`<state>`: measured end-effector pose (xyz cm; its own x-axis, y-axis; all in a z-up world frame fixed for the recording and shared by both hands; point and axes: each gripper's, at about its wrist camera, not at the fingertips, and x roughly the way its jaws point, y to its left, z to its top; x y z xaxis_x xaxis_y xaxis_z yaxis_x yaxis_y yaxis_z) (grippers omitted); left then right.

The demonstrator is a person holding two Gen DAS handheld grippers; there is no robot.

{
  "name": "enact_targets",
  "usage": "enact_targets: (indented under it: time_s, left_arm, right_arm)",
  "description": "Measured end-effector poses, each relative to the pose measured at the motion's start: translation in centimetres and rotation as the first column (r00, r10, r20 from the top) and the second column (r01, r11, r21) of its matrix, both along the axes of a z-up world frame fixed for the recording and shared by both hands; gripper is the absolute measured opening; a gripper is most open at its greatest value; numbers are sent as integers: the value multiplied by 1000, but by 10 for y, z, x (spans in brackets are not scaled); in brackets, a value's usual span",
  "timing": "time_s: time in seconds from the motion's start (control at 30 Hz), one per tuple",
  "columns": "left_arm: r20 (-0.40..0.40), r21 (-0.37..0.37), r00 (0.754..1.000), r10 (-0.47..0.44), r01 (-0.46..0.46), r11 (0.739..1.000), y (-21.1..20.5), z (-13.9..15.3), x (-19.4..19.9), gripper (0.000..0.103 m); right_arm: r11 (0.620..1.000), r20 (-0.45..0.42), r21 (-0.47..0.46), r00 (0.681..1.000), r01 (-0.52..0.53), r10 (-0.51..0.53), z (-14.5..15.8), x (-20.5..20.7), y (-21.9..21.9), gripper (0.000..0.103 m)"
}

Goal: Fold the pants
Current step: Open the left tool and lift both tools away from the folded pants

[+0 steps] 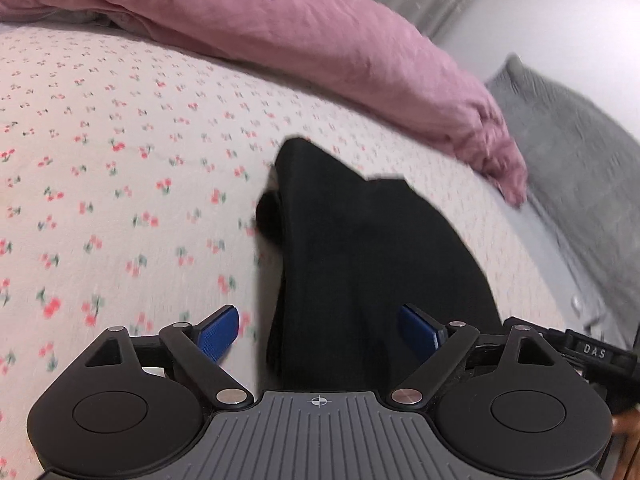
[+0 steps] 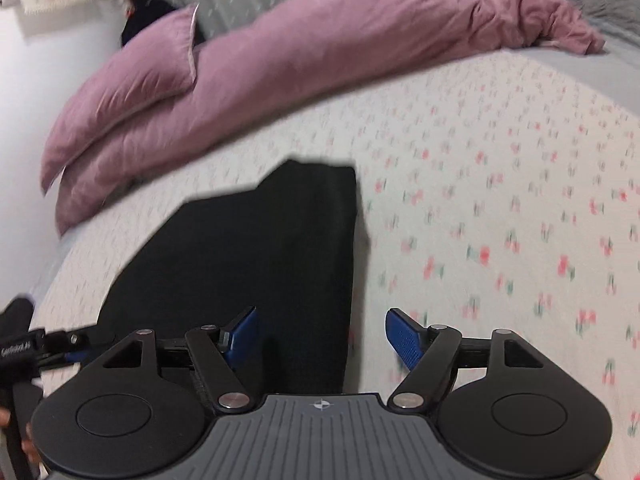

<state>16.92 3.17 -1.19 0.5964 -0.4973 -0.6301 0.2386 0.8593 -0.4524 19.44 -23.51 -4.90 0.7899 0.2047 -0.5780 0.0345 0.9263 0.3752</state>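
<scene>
Black pants lie folded in a narrow stack on the floral bedsheet; they also show in the right wrist view. My left gripper is open, its blue pads either side of the pants' near end, holding nothing. My right gripper is open over the pants' near right edge, also empty. The other gripper's black body shows at the left edge of the right wrist view.
A pink duvet and a pink pillow lie along the far side of the bed. A grey blanket lies beyond the bed's right edge. The white wall stands at the left.
</scene>
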Motion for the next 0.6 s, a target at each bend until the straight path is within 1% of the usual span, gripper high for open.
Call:
enact_targets:
  time_s: [0.03, 0.1, 0.13, 0.17, 0.23, 0.27, 0.33, 0.37, 0.4, 0.43, 0.47, 0.53, 0.6]
  left_arm:
    - [-9, 7, 1000, -19, 19, 1000, 0, -2, -4, 89]
    - [-21, 42, 999, -43, 44, 998, -1, -7, -13, 89]
    - [-15, 77, 999, -52, 53, 996, -3, -10, -17, 88]
    - [9, 116, 998, -68, 67, 991, -5, -12, -23, 89]
    - [44, 214, 994, -103, 92, 972, -12, -13, -33, 89]
    - [56, 259, 992, -111, 93, 961, -15, -12, -39, 89]
    - [68, 326, 991, -115, 87, 941, -19, -12, -49, 90]
    - [70, 345, 992, -108, 78, 935, -19, -11, -54, 93]
    - [69, 357, 993, -94, 63, 932, -19, -10, -58, 95]
    - [68, 362, 995, -74, 45, 931, -19, -7, -62, 97]
    - [70, 361, 996, -57, 28, 932, -18, -5, -65, 97]
    - [84, 355, 996, -9, -22, 934, -20, 0, -73, 100]
    - [110, 349, 993, 43, -79, 934, -24, 6, -80, 102]
  right_arm:
    - [1000, -15, 6, 1000, -17, 17, -5, -3, 1, 72]
    - [999, -47, -14, 998, -40, 39, -15, -5, 4, 71]
    - [998, -48, -40, 997, -55, 53, -19, -9, 7, 71]
    - [994, -38, -84, 997, -73, 70, -21, -12, 12, 69]
    - [976, -45, -195, 994, -102, 95, -21, -19, 23, 68]
    - [968, -55, -227, 994, -109, 99, -20, -23, 26, 68]
    - [963, -73, -245, 993, -112, 97, -19, -29, 27, 68]
    - [966, -81, -237, 993, -102, 85, -17, -31, 26, 69]
    - [970, -84, -228, 994, -88, 70, -15, -34, 24, 71]
    - [972, -78, -221, 995, -75, 59, -12, -37, 22, 75]
    - [972, -65, -224, 997, -64, 51, -9, -40, 22, 77]
    - [968, -27, -249, 999, -38, 32, -1, -49, 24, 87]
    - [960, -2, -279, 1000, -20, 21, 3, -55, 28, 90]
